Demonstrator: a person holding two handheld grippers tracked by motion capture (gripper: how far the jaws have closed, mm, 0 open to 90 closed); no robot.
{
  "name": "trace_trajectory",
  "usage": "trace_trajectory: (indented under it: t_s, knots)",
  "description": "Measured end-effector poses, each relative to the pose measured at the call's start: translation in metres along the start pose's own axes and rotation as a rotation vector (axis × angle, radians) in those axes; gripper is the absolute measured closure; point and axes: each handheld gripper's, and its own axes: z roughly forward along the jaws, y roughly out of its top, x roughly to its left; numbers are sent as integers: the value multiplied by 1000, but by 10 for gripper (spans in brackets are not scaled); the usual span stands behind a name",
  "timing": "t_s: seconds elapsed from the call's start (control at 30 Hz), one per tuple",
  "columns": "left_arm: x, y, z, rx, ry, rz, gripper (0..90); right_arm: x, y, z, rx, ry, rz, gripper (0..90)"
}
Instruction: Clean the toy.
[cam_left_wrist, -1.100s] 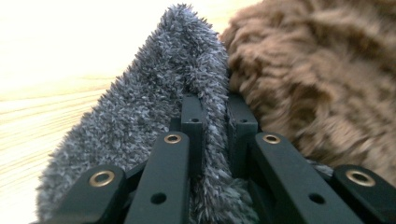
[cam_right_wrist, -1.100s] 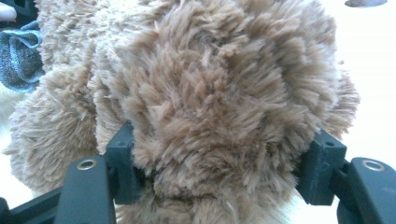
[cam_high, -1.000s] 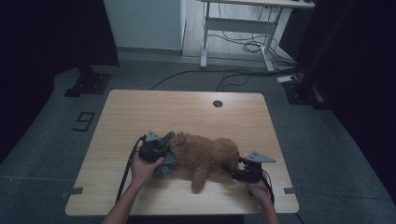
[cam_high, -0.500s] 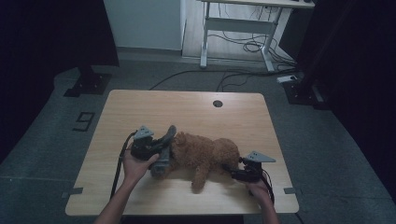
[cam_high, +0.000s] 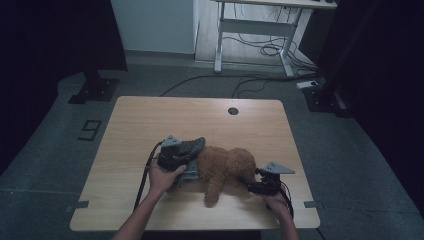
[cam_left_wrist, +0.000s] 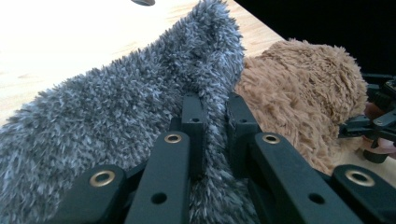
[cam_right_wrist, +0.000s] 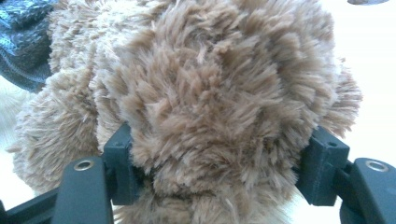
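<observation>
The left hand-held gripper (cam_left_wrist: 212, 135) has its jaws pinched together on a fold of fuzzy grey cloth (cam_left_wrist: 116, 116), which rises from between the pads and drapes away to the left. In the high view this left hand-held gripper (cam_high: 192, 159) sits at the left end of a brown plush toy (cam_high: 227, 167), the grey cloth (cam_high: 190, 172) bunched against the toy. The right hand-held gripper (cam_right_wrist: 224, 163) is clamped on a thick tuft of brown plush (cam_right_wrist: 210, 93), probably a limb or the head, one jaw at each side. The toy lies on its side near the front edge of the wooden worktop (cam_high: 165, 120).
</observation>
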Motion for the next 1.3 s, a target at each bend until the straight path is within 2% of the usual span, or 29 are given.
trace_trajectory:
  t_s: [0.1, 0.23, 0.3, 0.33, 0.37, 0.4, 0.43, 0.6, 0.8, 0.87, 0.9, 0.97, 1.03, 1.07, 1.13, 1.2, 1.3]
  knots:
    - [-3, -5, -5, 5, 59, 42, 808, 1, 0, 0, 2, -5, -9, 304]
    - [8, -12, -11, 18, 112, 16, 808, 1, 0, 0, 3, -6, -3, 304]
    - [16, -17, -11, 42, 136, -4, 808, 1, 0, 0, 2, -4, 0, 303]
    - [23, -23, -9, 77, 151, -14, 808, 0, -1, 0, 2, -3, 1, 303]
    - [28, -29, -7, 87, 136, -26, 807, -1, -1, 0, 6, -1, 7, 303]
    - [32, -35, -7, 61, 104, -43, 807, -2, -1, -1, 10, 1, 8, 303]
    - [33, -38, -9, 48, 93, -54, 807, -2, -2, -1, 9, 3, 8, 303]
    - [32, -43, -13, 76, 130, -9, 807, -1, -2, -1, 10, 0, 7, 303]
    - [48, -52, -22, 108, 157, -56, 806, -1, -2, -1, 11, 1, 4, 304]
    - [50, -51, -28, 91, 152, -69, 806, -1, -2, -1, 13, 2, 5, 305]
    - [50, -47, -34, 64, 141, -77, 806, -1, -1, -1, 12, 3, 5, 307]
    - [45, -38, -42, 21, 124, -69, 805, 0, -1, 1, 8, 3, 0, 312]
    - [32, -23, -49, -24, 101, -39, 805, 2, 0, 3, 8, 3, -8, 314]
    - [20, -11, -53, -50, 84, -4, 805, 3, 0, 4, 9, 0, -12, 315]
    - [3, 4, -53, -81, 59, 34, 804, 7, 1, 7, 8, -3, -25, 316]
    - [-18, 18, -49, -96, 26, 79, 804, 8, 1, 9, 9, -3, -34, 315]
    - [-46, 36, -29, -80, -10, 136, 803, 10, 1, 10, 8, -8, -39, 315]
